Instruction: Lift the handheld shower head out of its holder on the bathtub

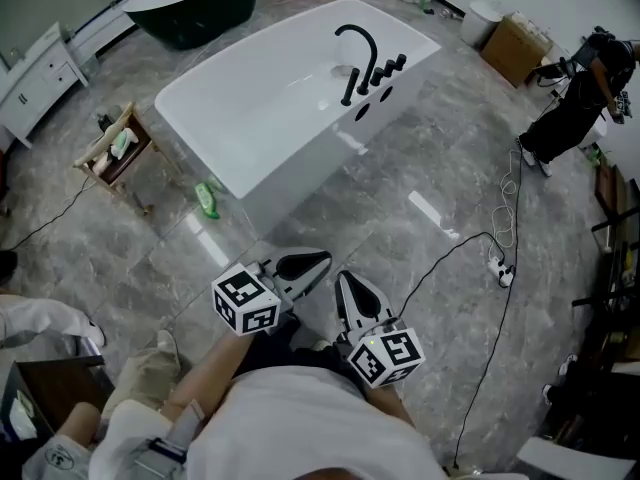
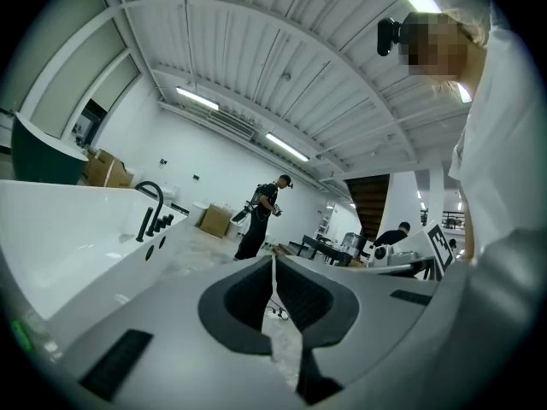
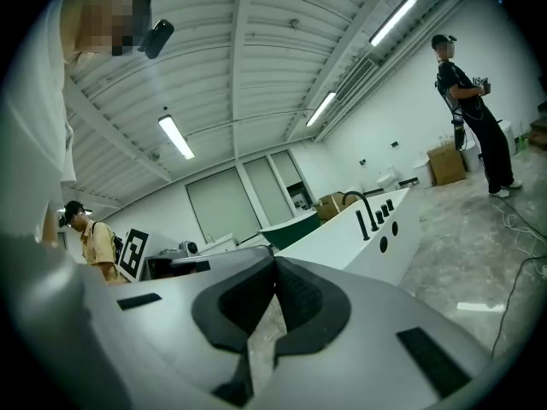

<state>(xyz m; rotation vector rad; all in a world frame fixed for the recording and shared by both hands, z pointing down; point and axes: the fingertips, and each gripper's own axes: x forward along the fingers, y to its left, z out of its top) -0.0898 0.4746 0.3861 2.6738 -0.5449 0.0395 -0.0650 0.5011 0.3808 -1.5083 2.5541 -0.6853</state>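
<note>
On the white bathtub (image 1: 240,128) rim the black fittings (image 1: 385,71) beside the spout (image 1: 360,40) are too small to tell one from another; the dark green tub (image 1: 195,13) is cut by the top edge.

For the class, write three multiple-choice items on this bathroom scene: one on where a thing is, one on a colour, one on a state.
1. Where does the green bottle lie, relative to the white bathtub?
A inside it
B on the floor beside it
C on its rim

2. What colour is the faucet?
A chrome
B black
C gold

3. How are the left gripper and right gripper?
A both shut, empty
B both wide open
C one gripping the faucet

Key:
1 B, the bottle lies on the tiles near the tub's corner.
2 B, the spout is black.
3 A, each gripper view shows the pads together with nothing between them.
</note>
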